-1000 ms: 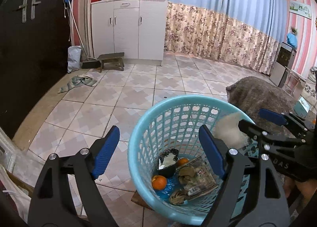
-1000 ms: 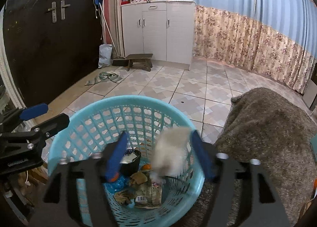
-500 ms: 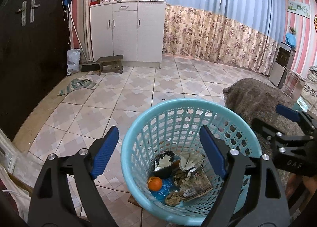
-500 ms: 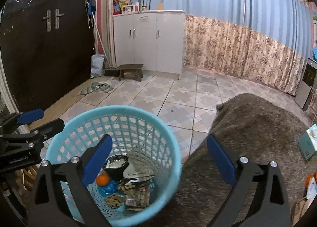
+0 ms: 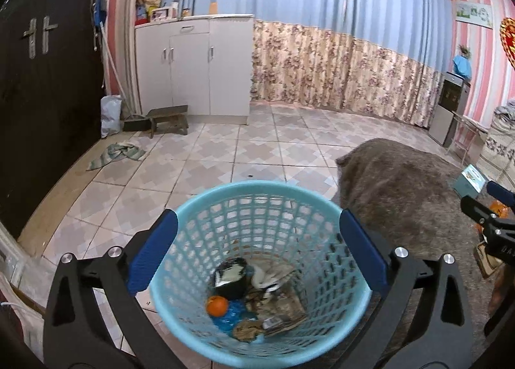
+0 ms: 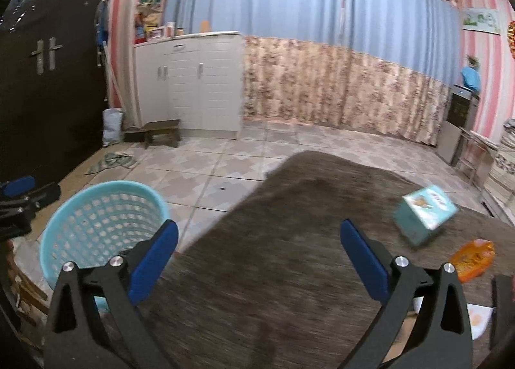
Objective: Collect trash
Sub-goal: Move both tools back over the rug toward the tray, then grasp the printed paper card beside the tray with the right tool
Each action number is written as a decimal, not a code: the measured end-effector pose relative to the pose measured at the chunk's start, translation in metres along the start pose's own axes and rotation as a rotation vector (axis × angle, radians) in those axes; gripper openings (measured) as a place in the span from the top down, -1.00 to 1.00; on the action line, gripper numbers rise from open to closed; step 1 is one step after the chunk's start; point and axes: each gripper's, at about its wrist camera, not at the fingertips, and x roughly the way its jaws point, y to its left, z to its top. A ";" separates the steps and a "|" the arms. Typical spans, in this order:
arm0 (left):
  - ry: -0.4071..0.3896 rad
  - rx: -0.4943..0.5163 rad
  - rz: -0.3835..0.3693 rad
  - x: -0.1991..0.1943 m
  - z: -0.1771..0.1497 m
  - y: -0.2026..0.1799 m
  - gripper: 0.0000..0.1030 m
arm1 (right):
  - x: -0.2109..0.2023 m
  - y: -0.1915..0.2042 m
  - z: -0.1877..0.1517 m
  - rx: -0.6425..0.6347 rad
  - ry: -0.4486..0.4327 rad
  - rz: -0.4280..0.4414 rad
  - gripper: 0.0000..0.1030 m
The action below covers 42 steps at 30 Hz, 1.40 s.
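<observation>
Your left gripper (image 5: pixel 257 256) is spread wide with nothing between its smooth blue pads (image 5: pixel 154 256), and it hangs over the basket (image 5: pixel 206 208), a round light-blue plastic bin with lattice walls, standing on the glossy patterned floor tiles (image 5: pixel 206 163). At the bottom of the basket you can see the trash: a round orange (image 5: pixel 217 306), a dark bowl-shaped container (image 5: pixel 230 277) with a white inside, crumpled white paper (image 5: pixel 267 275), a flat printed wrapper (image 5: pixel 283 314) and a scrap of blue film (image 5: pixel 231 317), all lying in a loose heap touching one another, below and between your left pads.

Your right gripper (image 6: pixel 257 256) is also wide open and holds nothing. It looks out over a coarse, fuzzy grey-brown rug (image 6: pixel 273 256). The basket (image 6: pixel 96 224) sits to its left, just behind the left pad (image 6: pixel 154 256). On the rug to your right lie a teal cardboard box (image 6: pixel 425 214), tilted on one edge, and just beyond it, nearer the right edge, a flat shiny orange packet (image 6: pixel 473 258). Both are blurred and lie apart from your right pads. A pale sheet (image 6: pixel 479 320) shows low at the right, partly hidden behind the gripper frame.
</observation>
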 end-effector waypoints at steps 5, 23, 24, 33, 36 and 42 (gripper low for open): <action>0.004 0.031 -0.032 0.000 0.001 -0.034 -0.89 | -0.021 -0.059 -0.010 0.024 0.005 -0.086 -0.91; -0.073 0.095 -0.263 -0.012 -0.020 -0.175 -0.89 | -0.093 -0.226 -0.106 0.146 0.130 -0.380 -0.91; -0.073 0.106 -0.272 -0.013 -0.020 -0.182 -0.89 | -0.092 -0.228 -0.109 0.150 0.137 -0.379 -0.91; 0.012 0.222 -0.340 -0.010 -0.043 -0.233 -0.89 | -0.072 -0.260 -0.126 0.260 0.180 -0.338 -0.91; 0.013 0.258 -0.337 -0.012 -0.052 -0.245 -0.89 | -0.059 -0.264 -0.122 0.278 0.190 -0.312 -0.87; 0.041 0.270 -0.345 -0.010 -0.057 -0.257 -0.89 | -0.032 -0.268 -0.120 0.312 0.246 -0.181 0.09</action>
